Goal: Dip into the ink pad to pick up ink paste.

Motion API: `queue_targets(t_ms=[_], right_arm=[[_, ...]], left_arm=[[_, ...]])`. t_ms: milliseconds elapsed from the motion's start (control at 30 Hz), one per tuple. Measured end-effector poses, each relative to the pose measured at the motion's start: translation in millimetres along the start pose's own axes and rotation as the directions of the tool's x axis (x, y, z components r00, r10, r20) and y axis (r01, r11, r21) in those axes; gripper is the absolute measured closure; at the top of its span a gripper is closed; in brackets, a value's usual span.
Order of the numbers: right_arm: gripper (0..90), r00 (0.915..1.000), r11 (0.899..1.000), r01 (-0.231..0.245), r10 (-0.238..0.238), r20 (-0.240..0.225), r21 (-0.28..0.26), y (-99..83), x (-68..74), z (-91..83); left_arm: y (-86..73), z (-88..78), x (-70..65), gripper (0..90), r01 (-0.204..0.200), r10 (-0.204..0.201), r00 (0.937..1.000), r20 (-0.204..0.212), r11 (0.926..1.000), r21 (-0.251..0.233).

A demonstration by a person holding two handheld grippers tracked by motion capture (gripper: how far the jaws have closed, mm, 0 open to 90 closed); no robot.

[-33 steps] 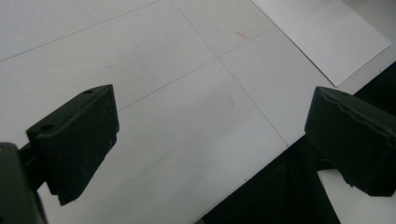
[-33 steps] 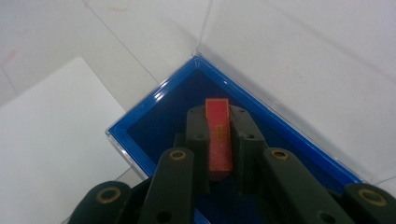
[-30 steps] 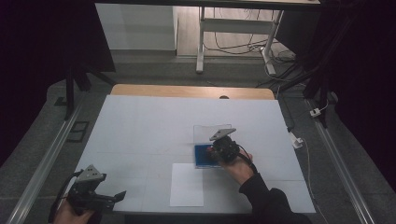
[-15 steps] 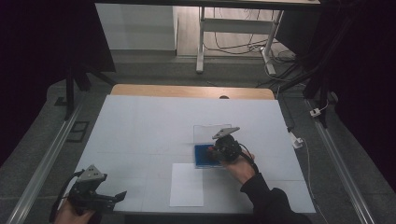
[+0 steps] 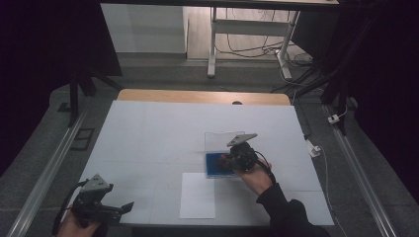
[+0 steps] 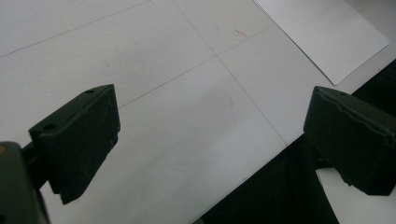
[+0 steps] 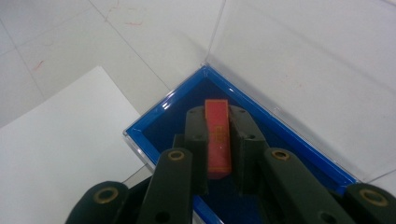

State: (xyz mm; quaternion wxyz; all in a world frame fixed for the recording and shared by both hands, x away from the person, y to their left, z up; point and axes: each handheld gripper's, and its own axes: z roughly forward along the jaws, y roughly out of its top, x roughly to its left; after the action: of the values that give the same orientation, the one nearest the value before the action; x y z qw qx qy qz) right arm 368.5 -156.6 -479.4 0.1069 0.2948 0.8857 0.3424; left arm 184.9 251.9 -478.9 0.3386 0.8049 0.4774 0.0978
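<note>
A shallow blue case [image 5: 213, 168] lies right of the table's middle, its clear lid [image 5: 221, 141] standing open behind it. My right gripper [image 5: 228, 161] reaches into the case from the right. In the right gripper view the jaws [image 7: 218, 140] are shut on a thin red block [image 7: 217, 133], held on edge over the blue case floor [image 7: 163, 126]; the clear lid [image 7: 303, 60] rises beyond. My left gripper [image 5: 124, 207] rests at the table's front left corner, open with nothing between its fingers, as the left gripper view [image 6: 210, 140] also shows.
A white sheet of paper [image 5: 197, 195] lies flat just in front of the case, also seen as the sheet [image 7: 60, 149] and the sheet [image 6: 322, 32]. The table's front edge [image 6: 261, 168] runs close under the left gripper. A wooden strip [image 5: 202, 96] borders the far side.
My right gripper has shifted a little to the right over the case, still shut on the red block. The left gripper has stayed where it was.
</note>
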Motion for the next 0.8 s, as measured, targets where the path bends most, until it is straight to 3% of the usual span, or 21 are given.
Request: queue_targets(t_ms=[367, 800], right_arm=[[78.8, 0.9992, 0.999, 0.023, -0.024, -0.032, -0.022, -0.9, 1.5, -16.5], [78.9, 0.9972, 0.998, 0.001, -0.006, -0.075, -0.055, -5.4, 8.8, -32.3]], left_arm=[[0.0, -0.3, -0.3, 4.1, -0.002, 0.002, 1.0000, -0.002, 1.0000, -0.002], [0.1, -0.3, 0.0, 4.1, -0.001, 0.001, 1.0000, -0.002, 1.0000, -0.002]])
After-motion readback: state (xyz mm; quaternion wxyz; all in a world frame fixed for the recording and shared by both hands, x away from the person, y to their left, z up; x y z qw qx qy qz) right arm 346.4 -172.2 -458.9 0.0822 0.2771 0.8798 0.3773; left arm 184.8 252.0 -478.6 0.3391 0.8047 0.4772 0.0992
